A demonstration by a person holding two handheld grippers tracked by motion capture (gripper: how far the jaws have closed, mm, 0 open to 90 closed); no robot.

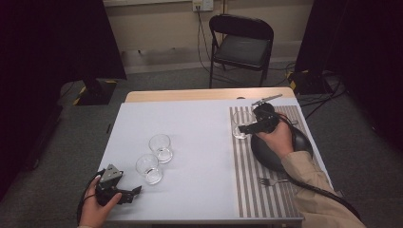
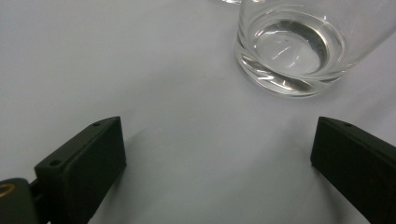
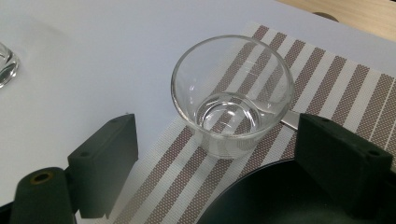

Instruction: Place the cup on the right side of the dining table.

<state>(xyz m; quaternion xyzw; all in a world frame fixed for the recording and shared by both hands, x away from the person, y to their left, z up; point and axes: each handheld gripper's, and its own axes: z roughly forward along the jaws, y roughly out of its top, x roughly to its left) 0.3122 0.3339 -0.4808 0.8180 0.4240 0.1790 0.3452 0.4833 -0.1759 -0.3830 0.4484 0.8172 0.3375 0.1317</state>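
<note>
Three clear empty glasses stand on the white table. One glass (image 1: pixel 239 127) (image 3: pixel 232 93) sits on the left edge of a striped placemat (image 1: pixel 266 194) (image 3: pixel 336 79). My right gripper (image 1: pixel 247 128) (image 3: pixel 219 128) is open, with its jaws on either side of this glass and just short of it, not touching. The other two glasses (image 1: pixel 160 147) (image 1: pixel 149 168) stand side by side left of centre. Near the front left corner my left gripper (image 1: pixel 134 194) (image 2: pixel 219 163) is open and empty, low over the table, with the nearer glass (image 2: pixel 289 46) ahead of it.
A black plate (image 1: pixel 275 159) (image 3: pixel 275 200) lies on the placemat under my right hand, with a fork (image 1: pixel 272 181) in front of it. A thin metal utensil (image 3: pixel 290 120) shows behind the right glass. A folding chair (image 1: pixel 242 45) stands beyond the table.
</note>
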